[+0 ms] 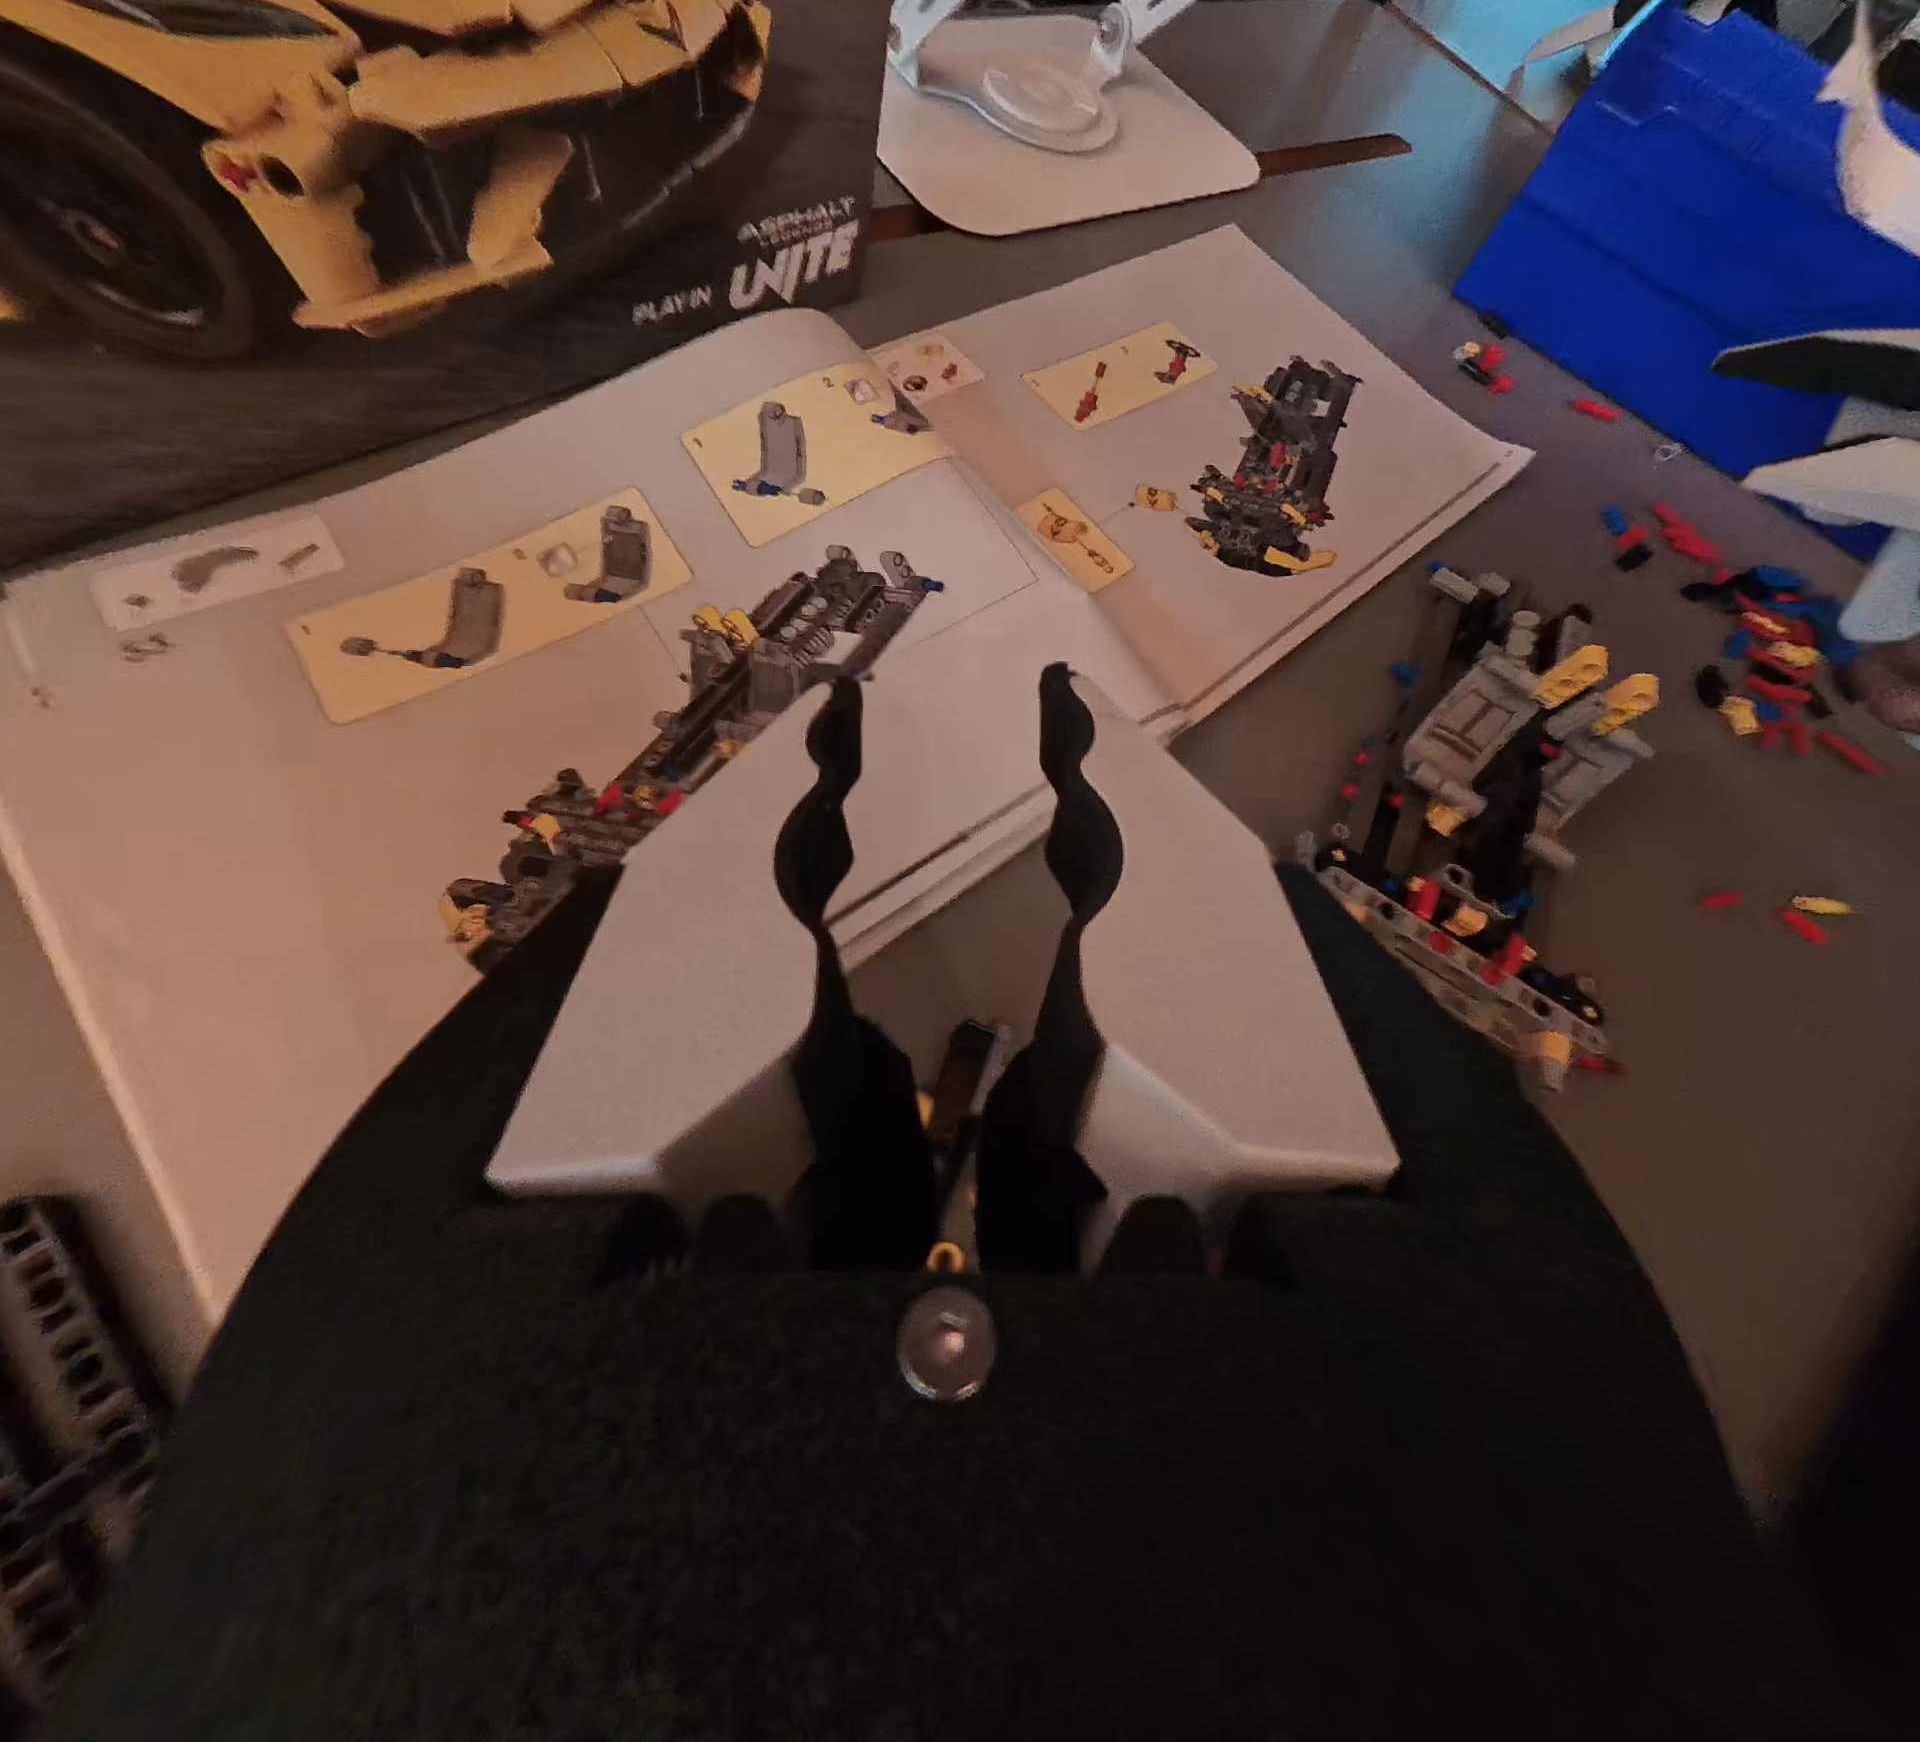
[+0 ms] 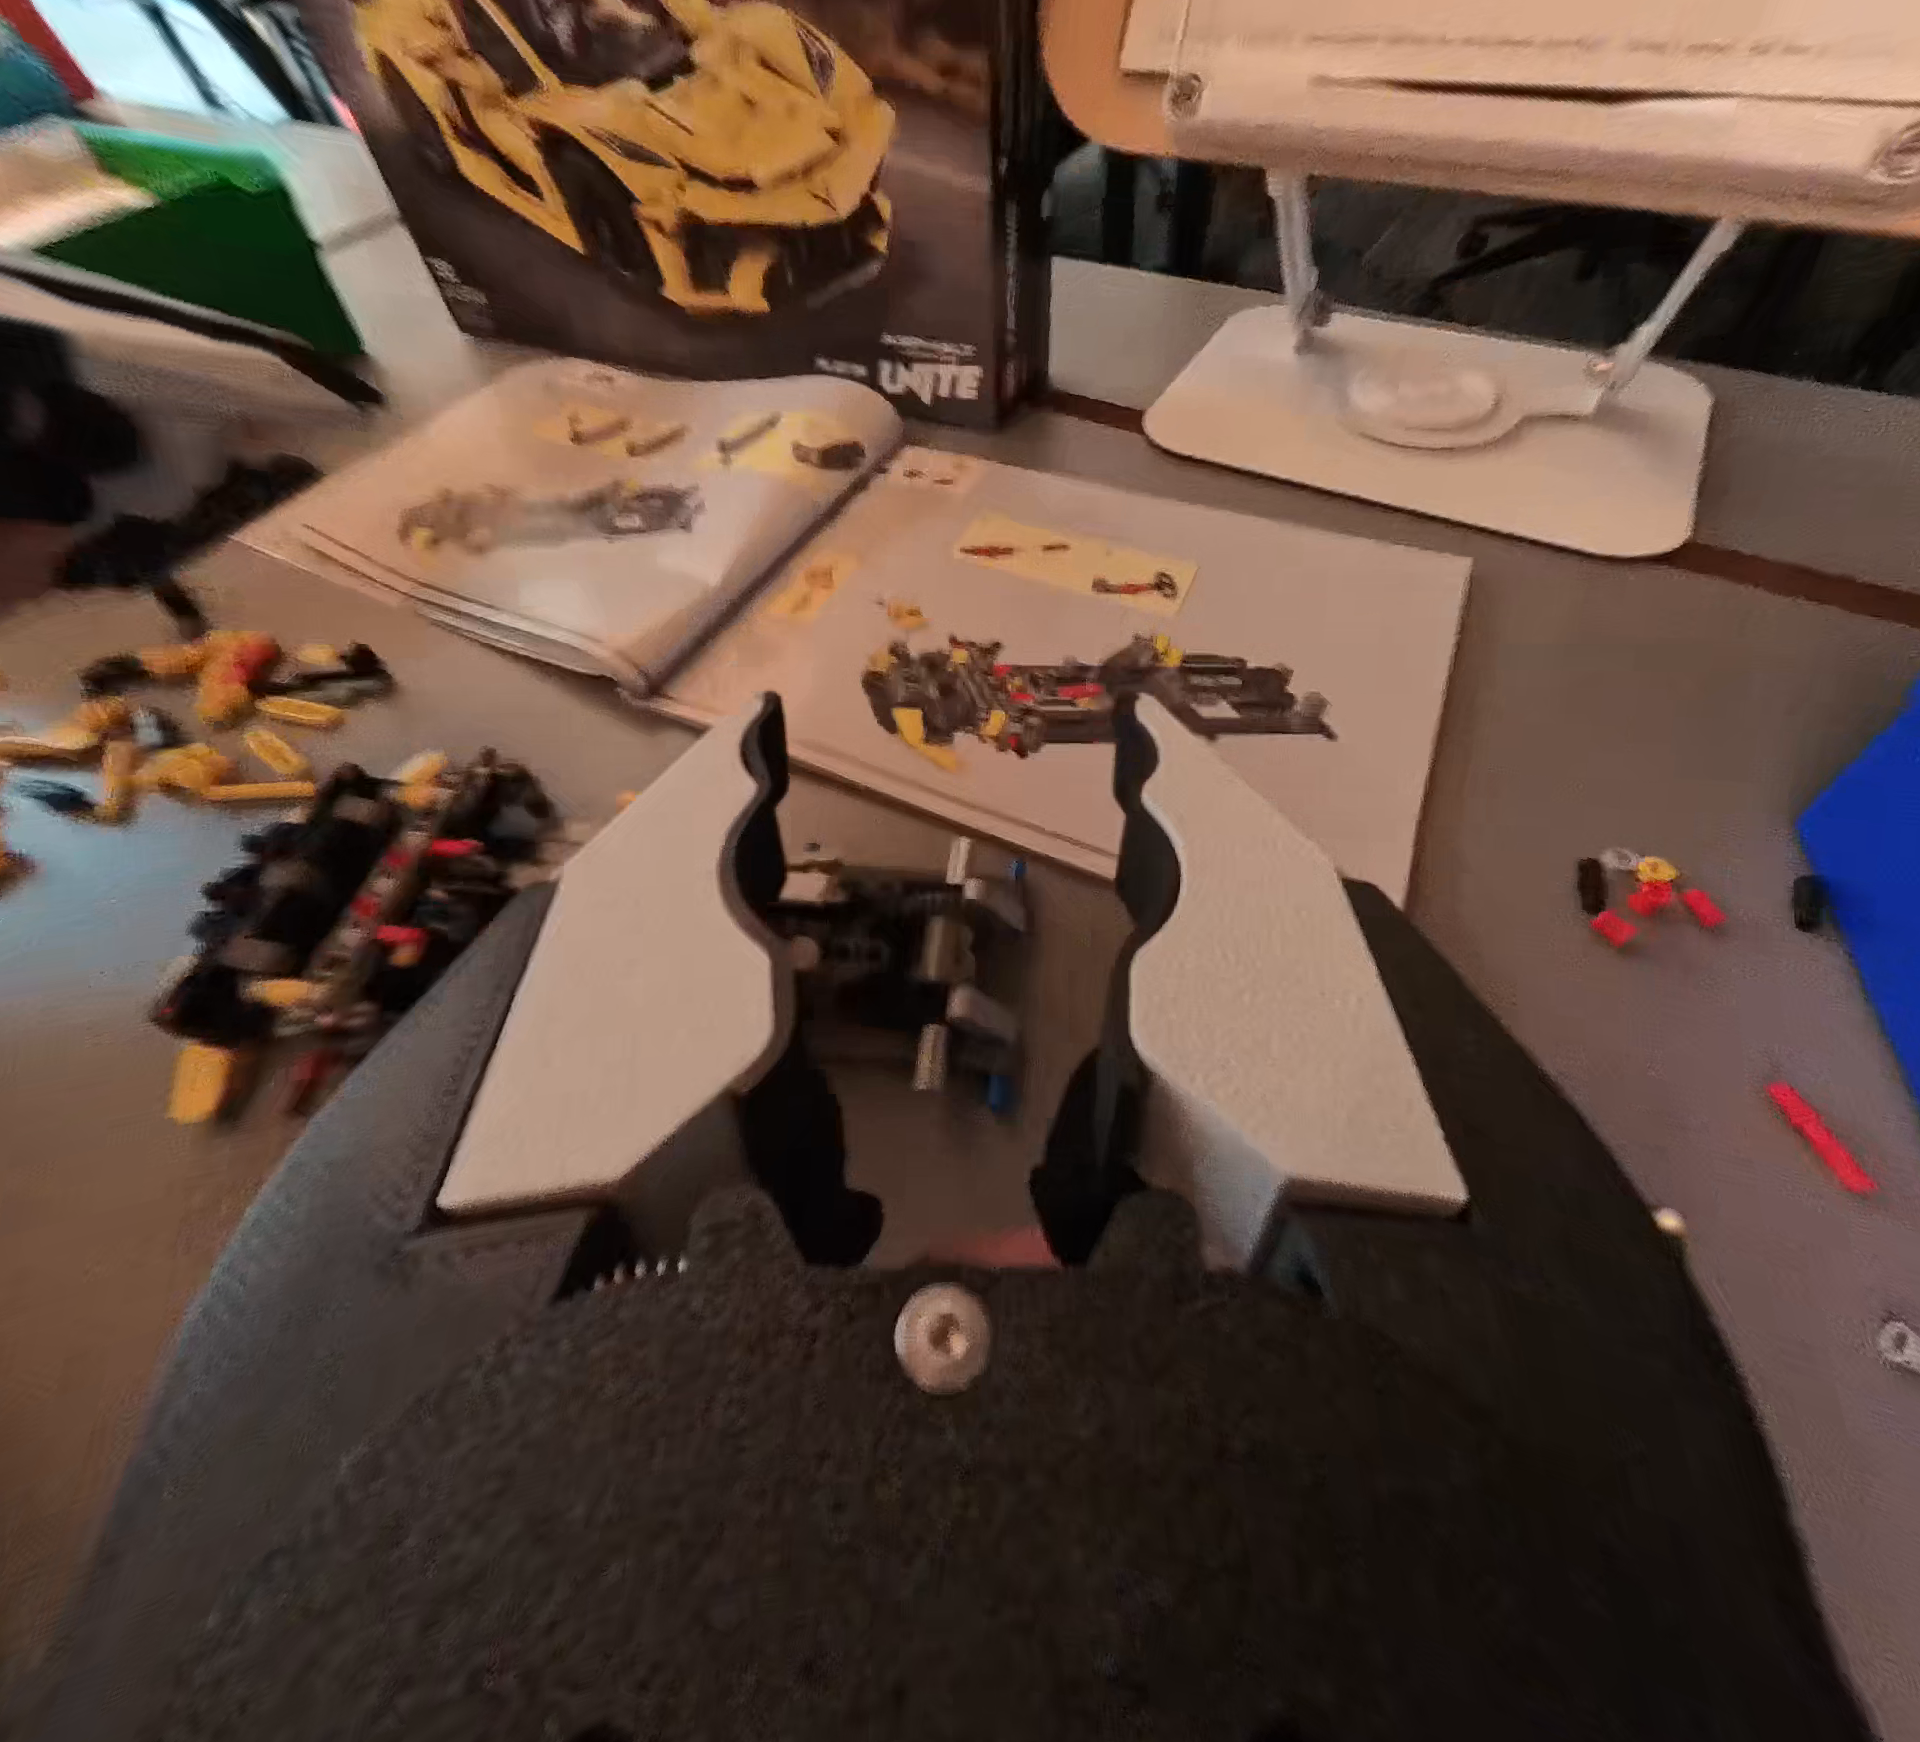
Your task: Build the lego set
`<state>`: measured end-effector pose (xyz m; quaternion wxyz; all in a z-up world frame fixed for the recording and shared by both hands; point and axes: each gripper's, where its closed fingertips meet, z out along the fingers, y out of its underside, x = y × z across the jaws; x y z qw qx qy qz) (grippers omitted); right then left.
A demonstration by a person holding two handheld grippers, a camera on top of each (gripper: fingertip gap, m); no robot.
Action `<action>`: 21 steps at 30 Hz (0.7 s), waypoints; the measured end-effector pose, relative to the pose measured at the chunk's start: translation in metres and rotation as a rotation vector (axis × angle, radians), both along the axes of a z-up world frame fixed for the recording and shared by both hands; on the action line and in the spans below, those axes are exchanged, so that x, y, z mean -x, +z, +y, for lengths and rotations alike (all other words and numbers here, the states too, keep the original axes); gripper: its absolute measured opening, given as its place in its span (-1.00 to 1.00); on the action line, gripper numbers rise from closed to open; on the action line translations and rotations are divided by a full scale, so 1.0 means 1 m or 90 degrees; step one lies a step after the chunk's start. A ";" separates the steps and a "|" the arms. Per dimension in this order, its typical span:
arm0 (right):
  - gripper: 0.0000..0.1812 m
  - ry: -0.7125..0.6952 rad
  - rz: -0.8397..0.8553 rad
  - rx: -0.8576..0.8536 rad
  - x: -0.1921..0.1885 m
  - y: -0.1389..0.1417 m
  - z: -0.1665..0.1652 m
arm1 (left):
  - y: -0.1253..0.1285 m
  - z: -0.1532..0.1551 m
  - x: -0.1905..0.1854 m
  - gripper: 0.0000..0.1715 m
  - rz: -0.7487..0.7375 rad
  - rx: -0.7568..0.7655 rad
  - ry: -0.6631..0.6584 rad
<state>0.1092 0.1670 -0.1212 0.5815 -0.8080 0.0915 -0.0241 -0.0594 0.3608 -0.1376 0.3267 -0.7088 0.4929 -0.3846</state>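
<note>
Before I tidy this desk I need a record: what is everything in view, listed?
Set box: one, dark with a yellow car picture, standing at the back.
Instruction booklet: one, white, open flat below the box.
Document stand: one, white, right of the box.
Partly built chassis: one, grey, black and yellow, right of the booklet.
Small grey sub-assembly: one, between the right fingers.
Loose pieces: many, red, blue, yellow, scattered.
Blue bin: one, far right.
Left gripper: open, over the booklet.
Right gripper: open.
</note>
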 end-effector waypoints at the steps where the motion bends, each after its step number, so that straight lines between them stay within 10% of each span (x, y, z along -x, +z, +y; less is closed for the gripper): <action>1: -0.33 -0.012 -0.015 -0.010 -0.003 -0.002 0.001 | 0.001 0.005 0.001 -0.63 -0.004 -0.022 0.009; 16: -0.42 0.028 0.041 -0.030 0.019 -0.017 -0.002 | 0.003 0.022 0.053 -0.53 0.024 -0.039 -0.038; 21: -0.42 0.046 0.056 -0.020 0.025 -0.023 0.001 | -0.033 0.009 0.104 -0.48 0.138 -0.005 -0.029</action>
